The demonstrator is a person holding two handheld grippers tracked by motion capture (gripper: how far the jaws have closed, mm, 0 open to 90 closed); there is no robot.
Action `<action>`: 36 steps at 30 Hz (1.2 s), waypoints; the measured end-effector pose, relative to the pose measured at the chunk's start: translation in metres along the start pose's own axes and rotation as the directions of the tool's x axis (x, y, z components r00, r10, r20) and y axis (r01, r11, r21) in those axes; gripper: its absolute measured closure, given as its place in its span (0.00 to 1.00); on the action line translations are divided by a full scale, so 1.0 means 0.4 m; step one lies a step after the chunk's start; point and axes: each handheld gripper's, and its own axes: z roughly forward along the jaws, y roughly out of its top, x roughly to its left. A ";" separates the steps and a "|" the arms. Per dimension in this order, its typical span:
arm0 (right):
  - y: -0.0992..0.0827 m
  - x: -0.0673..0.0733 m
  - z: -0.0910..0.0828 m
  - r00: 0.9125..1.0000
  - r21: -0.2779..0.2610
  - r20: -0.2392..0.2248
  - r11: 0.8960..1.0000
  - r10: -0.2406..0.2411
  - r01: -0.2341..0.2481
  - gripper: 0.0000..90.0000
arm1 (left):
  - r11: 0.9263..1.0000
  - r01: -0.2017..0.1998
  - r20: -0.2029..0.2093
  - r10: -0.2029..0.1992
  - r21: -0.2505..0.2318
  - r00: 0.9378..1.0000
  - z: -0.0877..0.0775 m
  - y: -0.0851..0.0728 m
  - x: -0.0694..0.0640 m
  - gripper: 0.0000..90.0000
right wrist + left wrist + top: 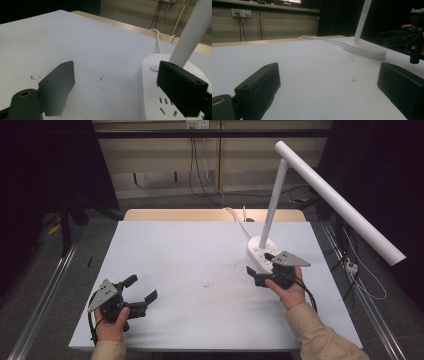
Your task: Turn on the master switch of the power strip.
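Left gripper (pixel 138 289): I'm holding it at the near left of the bench (pixel 200 250), jaws standing wide open on nothing.
Right gripper (pixel 259 265): I'm hovering it at the lamp base, jaws wide, gripping nothing.
Lamp base (pixel 257 251): sitting far right, one jaw over it.

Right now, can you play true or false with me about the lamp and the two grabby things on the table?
1. The lamp stands on the right part of the table. True.
2. The right gripper squeezes the lamp's pole. False: its fingers are apart, one over the lamp base.
3. The left gripper holds a cup. False: nothing sits between its open fingers.
4. A white cord runs from the lamp base toward the back. True.
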 end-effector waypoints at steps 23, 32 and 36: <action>0.018 -0.021 0.033 1.000 0.029 0.007 1.000 -0.003 0.003 0.30 | 1.000 -0.001 0.006 0.001 -0.001 1.000 0.003 0.000 -0.003 0.05; 0.026 -0.039 0.044 1.000 0.051 0.013 0.999 -0.005 0.004 0.49 | 1.000 -0.001 0.006 0.001 -0.005 1.000 0.001 0.001 -0.001 0.05; 0.027 -0.050 0.048 1.000 0.063 0.025 0.998 0.011 -0.012 0.54 | 1.000 0.000 0.005 0.000 -0.007 1.000 0.000 0.002 -0.001 0.05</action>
